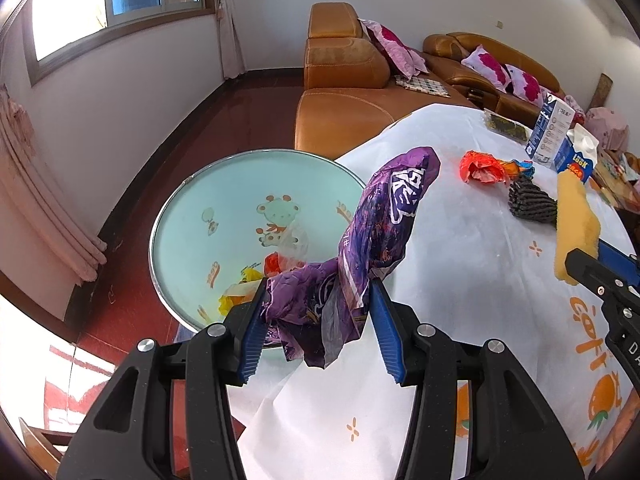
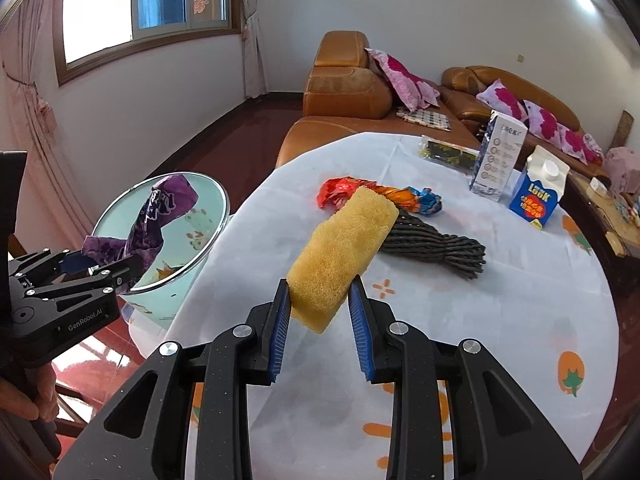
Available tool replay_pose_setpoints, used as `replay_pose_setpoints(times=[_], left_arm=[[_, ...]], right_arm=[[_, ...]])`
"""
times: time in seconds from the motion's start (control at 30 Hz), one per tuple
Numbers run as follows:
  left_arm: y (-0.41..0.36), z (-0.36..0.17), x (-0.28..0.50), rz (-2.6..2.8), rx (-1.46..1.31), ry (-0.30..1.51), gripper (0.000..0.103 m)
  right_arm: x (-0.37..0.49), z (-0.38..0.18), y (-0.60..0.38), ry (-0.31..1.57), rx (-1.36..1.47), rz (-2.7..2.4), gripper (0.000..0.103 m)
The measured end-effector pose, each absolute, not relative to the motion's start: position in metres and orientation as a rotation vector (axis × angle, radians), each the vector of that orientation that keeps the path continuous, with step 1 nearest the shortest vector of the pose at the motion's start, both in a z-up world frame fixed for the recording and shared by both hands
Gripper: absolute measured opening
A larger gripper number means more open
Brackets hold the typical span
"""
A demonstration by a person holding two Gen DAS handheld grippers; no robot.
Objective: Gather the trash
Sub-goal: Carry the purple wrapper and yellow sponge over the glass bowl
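My left gripper (image 1: 318, 300) is shut on a crumpled purple snack wrapper (image 1: 380, 220), held at the table's left edge beside the mint-green bin (image 1: 192, 204). The bin holds several bits of yellow and red trash (image 1: 260, 276). In the right wrist view that left gripper (image 2: 116, 266) and the purple wrapper (image 2: 160, 208) hang over the bin's rim (image 2: 218, 232). My right gripper (image 2: 318, 294) is shut on a yellow sponge (image 2: 344, 248), lifted above the white tablecloth (image 2: 460, 320). A red-orange wrapper (image 2: 340, 192) and a blue-orange wrapper (image 2: 420, 200) lie behind the sponge.
A dark knitted cloth (image 2: 436, 244) lies mid-table. A white-and-blue box (image 2: 496, 152), a blue milk carton (image 2: 538, 192) and a black-yellow packet (image 2: 448, 152) stand at the far side. An orange leather sofa (image 2: 348, 92) with pink cushions is behind. A hand (image 2: 20, 400) shows at lower left.
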State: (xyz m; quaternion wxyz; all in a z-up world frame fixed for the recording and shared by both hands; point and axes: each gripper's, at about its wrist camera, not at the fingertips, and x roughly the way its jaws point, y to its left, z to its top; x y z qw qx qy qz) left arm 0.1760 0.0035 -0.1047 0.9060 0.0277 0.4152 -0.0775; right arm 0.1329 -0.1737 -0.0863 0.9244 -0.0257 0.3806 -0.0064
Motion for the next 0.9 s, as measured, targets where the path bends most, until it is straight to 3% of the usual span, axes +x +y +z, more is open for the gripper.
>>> replay_pose_setpoints(times=[0.9], left_arm=[[0.063,-0.112,0.197,-0.035,-0.021,0.866,0.048]], right_arm=[[0.171,-0.088,-0.104,0.784,-0.083,0.124,0.030]])
